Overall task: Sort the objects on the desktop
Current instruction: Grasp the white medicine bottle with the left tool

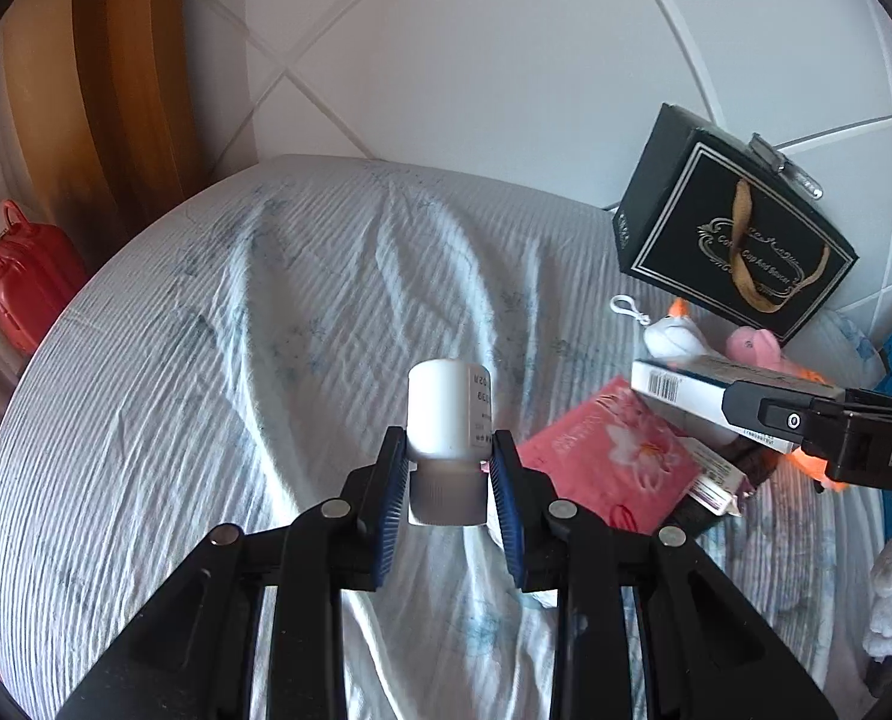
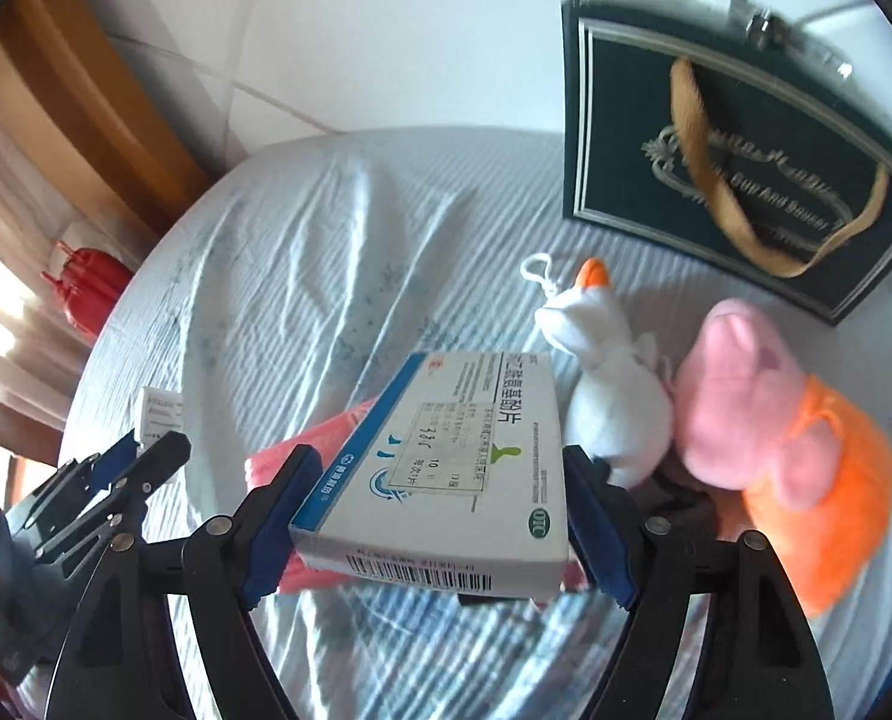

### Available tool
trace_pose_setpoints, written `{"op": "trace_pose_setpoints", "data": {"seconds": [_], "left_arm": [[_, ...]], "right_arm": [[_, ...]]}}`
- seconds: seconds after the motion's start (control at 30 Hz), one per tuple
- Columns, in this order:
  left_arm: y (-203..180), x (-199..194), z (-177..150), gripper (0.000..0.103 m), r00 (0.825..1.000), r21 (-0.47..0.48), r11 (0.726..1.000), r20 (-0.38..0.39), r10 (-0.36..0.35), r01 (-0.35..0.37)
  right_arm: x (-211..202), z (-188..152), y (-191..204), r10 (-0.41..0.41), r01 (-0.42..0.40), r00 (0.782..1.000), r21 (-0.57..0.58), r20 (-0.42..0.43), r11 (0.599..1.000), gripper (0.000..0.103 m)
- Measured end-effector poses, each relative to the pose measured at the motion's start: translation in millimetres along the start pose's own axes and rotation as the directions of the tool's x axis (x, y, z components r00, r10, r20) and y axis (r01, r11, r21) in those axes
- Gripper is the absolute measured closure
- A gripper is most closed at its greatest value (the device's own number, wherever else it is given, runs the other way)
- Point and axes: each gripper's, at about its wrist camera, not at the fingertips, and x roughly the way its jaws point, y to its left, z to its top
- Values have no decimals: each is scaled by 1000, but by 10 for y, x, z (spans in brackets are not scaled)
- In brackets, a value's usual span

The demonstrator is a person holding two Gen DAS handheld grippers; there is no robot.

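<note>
Round desk (image 1: 206,360) under a wrinkly pale cloth, white tiles behind. Left tool (image 1: 449,468) squeezing a small white bottle (image 1: 449,414), lifted above the cloth. Right tool (image 2: 434,516) hugging a medicine box (image 2: 446,468) near a toy duck (image 2: 614,396) and a pink toy (image 2: 746,402).

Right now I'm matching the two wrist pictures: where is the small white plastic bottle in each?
Left wrist: small white plastic bottle at centre, clamped in the left gripper.
Right wrist: far left edge, only its white labelled end showing.
Shared landmark: black gift box, upper right in both.
</note>
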Motion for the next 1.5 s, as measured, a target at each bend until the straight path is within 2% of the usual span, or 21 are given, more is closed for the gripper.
{"op": "trace_pose_setpoints", "data": {"seconds": [0.2, 0.23, 0.3, 0.43, 0.6, 0.7, 0.77, 0.83, 0.9, 1.03, 1.1, 1.17, 1.27, 1.37, 1.4, 1.5], "left_arm": [[-369, -634, -136, 76, 996, 44, 998, 71, -46, 43], [-433, -738, -165, 76, 995, 50, 997, 82, -57, 53], [-564, -942, -231, 76, 992, 66, 995, 101, -75, 68], [-749, -1251, -444, 76, 989, 88, 992, 109, -99, 89], [-890, -1433, -805, 76, 992, 118, 989, 81, -95, 86], [-898, -1431, -1049, 76, 995, 121, 989, 42, -87, 81], [-903, -1384, -1213, 76, 997, 131, 989, 21, -71, 68], [-915, -1283, -1359, 76, 998, 140, 988, -11, -60, 61], [-932, -1146, -1505, 76, 997, 144, 988, -59, -56, 64], [-1006, -885, -1742, 76, 988, 148, 986, -144, -50, 72], [-1055, -762, -1837, 76, 982, 151, 985, -184, -53, 81], [-1099, -654, -1909, 76, 977, 155, 985, -209, -47, 81], [-1118, -504, -1939, 76, 969, 149, 986, -243, -37, 75], [-1066, -398, -1873, 76, 968, 137, 989, -249, -10, 46], [-1038, -372, -1841, 76, 969, 130, 991, -249, -3, 37], [-981, -265, -1750, 76, 968, 120, 993, -251, 23, 8]], "right_arm": [[-685, -284, 102, -9, 11, 995, -23, 100, 1000, 30], [-784, -323, 105, -7, 9, 994, -22, 112, 1000, 39], [-1033, -441, 97, -5, 8, 990, -23, 138, 1000, 84], [-1380, -688, -10, -13, 13, 988, -2, 155, 1000, 85], [-1580, -1138, -129, -4, 1, 989, 20, 147, 1000, 85], [-1551, -1422, -235, 29, -35, 993, 49, 111, 998, 84], [-1448, -1623, -361, 0, -7, 997, 85, 81, 996, 75], [-1311, -1815, -476, -20, 15, 999, 104, 45, 995, 49], [-1156, -1988, -585, -13, 13, 1000, 112, 2, 994, 39], [-914, -2236, -699, -65, 68, 996, 49, -63, 996, 39], [-818, -2284, -748, -118, 119, 989, 5, -85, 993, 41], [-722, -2308, -797, -156, 152, 981, -44, -112, 987, 49], [-513, -2355, -790, -126, 103, 971, -121, -203, 987, 50], [-234, -2351, -656, -8, -34, 958, -140, -288, 990, 52], [-134, -2309, -607, 11, -55, 954, -142, -299, 988, 49], [14, -2048, -459, 9, -52, 972, -179, -236, 982, 50]]}}
